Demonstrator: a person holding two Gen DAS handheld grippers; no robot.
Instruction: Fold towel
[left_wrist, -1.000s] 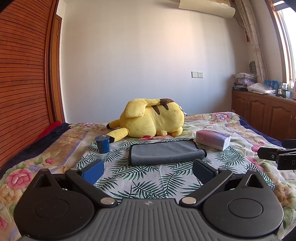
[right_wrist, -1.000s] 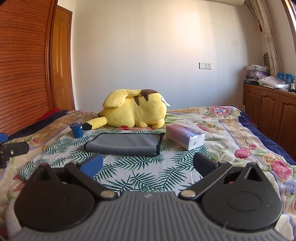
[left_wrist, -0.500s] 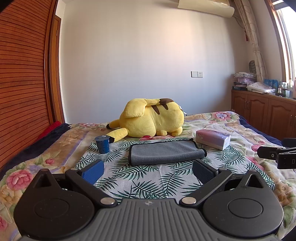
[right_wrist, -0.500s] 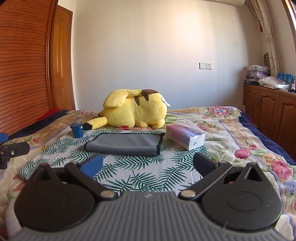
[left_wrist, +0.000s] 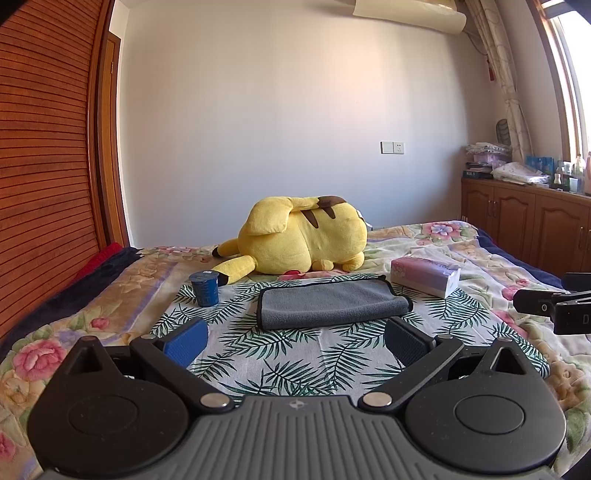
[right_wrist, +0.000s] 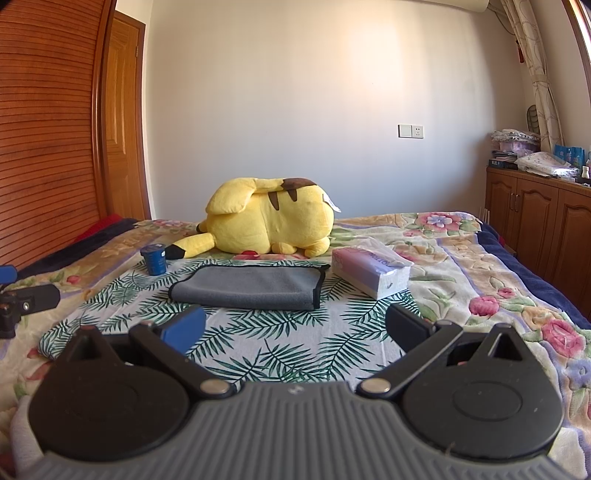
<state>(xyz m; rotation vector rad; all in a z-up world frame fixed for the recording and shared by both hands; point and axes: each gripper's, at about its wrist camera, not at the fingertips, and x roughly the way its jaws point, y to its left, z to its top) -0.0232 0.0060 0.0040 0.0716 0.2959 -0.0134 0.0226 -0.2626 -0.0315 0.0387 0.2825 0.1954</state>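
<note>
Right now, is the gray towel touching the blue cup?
Apart. The left wrist view shows leaf-print cloth between the blue cup and the gray towel.

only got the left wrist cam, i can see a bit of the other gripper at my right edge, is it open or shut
observer: Open. In the right wrist view the right gripper has its fingers spread wide with nothing between them.
operator: is it on the towel
observer: No. The grey towel lies flat ahead of its fingertips, clearly apart from them, on the palm-leaf cloth.
operator: what does the towel's right end look like from there
observer: A black trim runs along the whole right short edge, and that edge faces the tissue pack just beside it.
</note>
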